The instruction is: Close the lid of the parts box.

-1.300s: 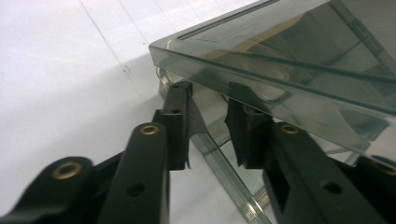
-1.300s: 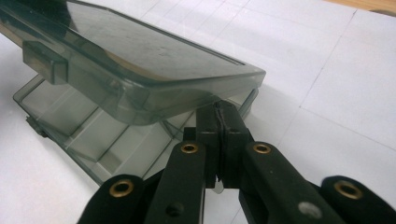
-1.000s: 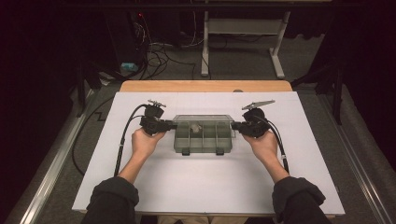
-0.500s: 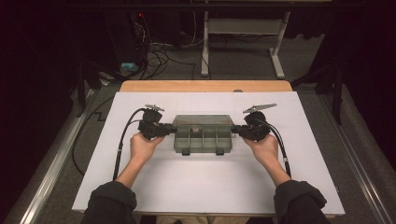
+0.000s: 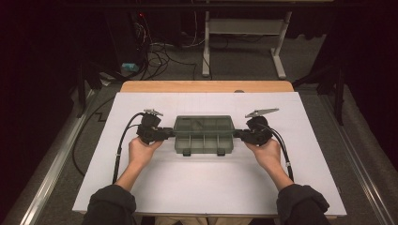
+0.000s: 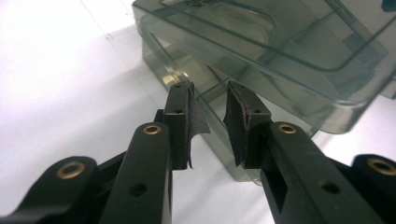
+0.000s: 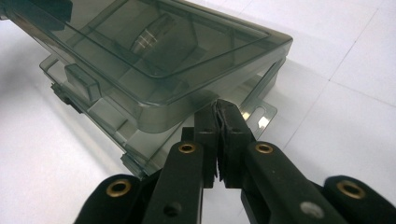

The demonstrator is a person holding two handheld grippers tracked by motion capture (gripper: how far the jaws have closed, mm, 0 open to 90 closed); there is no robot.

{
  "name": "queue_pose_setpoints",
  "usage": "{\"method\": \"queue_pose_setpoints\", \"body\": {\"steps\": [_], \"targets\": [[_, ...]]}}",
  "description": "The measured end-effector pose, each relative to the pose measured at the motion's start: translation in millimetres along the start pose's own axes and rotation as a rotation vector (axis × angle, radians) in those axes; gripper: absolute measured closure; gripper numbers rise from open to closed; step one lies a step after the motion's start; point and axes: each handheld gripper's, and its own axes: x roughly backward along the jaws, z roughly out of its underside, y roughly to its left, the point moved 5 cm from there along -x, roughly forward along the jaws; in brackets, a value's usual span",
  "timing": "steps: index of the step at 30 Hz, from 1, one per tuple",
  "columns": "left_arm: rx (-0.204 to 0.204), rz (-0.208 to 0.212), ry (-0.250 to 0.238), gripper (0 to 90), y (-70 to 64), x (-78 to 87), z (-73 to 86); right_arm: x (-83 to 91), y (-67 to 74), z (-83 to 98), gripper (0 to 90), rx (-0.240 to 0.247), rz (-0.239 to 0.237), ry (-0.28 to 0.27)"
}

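Both hands have edged inward to the smoky plastic organizer box (image 5: 204,134) on the counter (image 5: 206,187). Left tongs (image 6: 212,100) have just been opening, apart astride its end wall; right tongs (image 7: 223,112) are together against the opposite rim. Light, rigid, slick: grip the walls.

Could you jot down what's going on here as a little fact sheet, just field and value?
Setting: white table top
Main object: smoky clear plastic organiser box, lid partly raised
Left gripper: at the box's left end, jaws apart, box wall between them
Right gripper: at the box's right end, jaws together at the lower tray's edge
Holder: a person, one gripper in each hand
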Motion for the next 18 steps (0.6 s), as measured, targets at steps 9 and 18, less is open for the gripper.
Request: {"method": "queue_pose_setpoints", "body": {"steps": [9,18], "targets": [[0.005,-0.035,0.012,69.9,6.1,1.0,3.0,-2.4,-0.6,4.9,87.5,-0.003,0.0,0.012],[0.018,-0.046,-0.037,68.6,9.4,16.2,-0.8,-4.1,-2.6,8.9,87.2,-0.004,0.004,0.025]]}}
